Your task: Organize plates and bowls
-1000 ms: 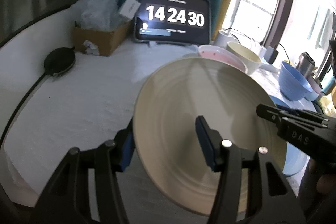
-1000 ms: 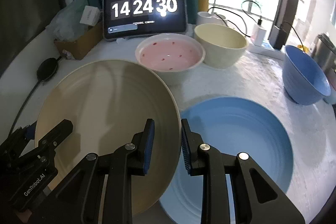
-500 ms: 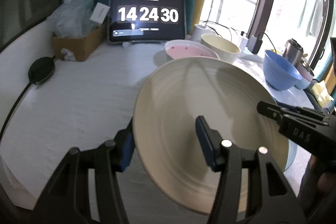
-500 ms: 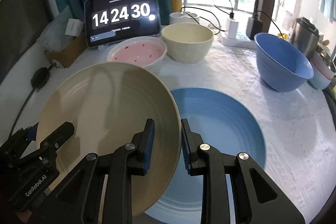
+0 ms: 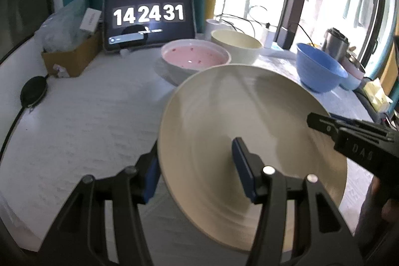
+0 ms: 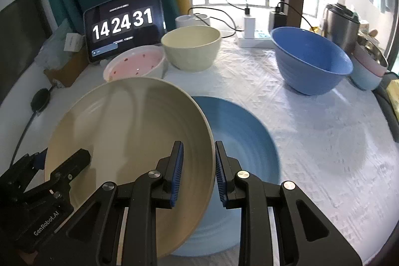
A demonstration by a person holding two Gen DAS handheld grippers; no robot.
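Note:
A large cream plate (image 5: pixel 251 141) is held off the table between both grippers. My left gripper (image 5: pixel 197 171) is shut on its left rim, one finger under and one on top. My right gripper (image 6: pixel 197 166) is shut on its right rim (image 6: pixel 210 141). The plate also shows in the right wrist view (image 6: pixel 129 136), partly over a blue plate (image 6: pixel 239 136) lying on the table. A pink bowl (image 6: pixel 136 64), a cream bowl (image 6: pixel 192 46) and a blue bowl (image 6: pixel 311 59) stand further back.
A tablet clock (image 6: pixel 123 24) stands at the back, a cardboard box (image 5: pixel 72 54) at the back left. A black puck with cable (image 5: pixel 33 91) lies on the left. A power strip with chargers (image 6: pixel 254 39), a metal pot (image 6: pixel 341 21) and stacked pale bowls (image 6: pixel 366 66) are at the back right.
Both grippers have raised the cream plate and carried it right, further over the blue plate. More of the table and the bowls now shows. The grip is unchanged.

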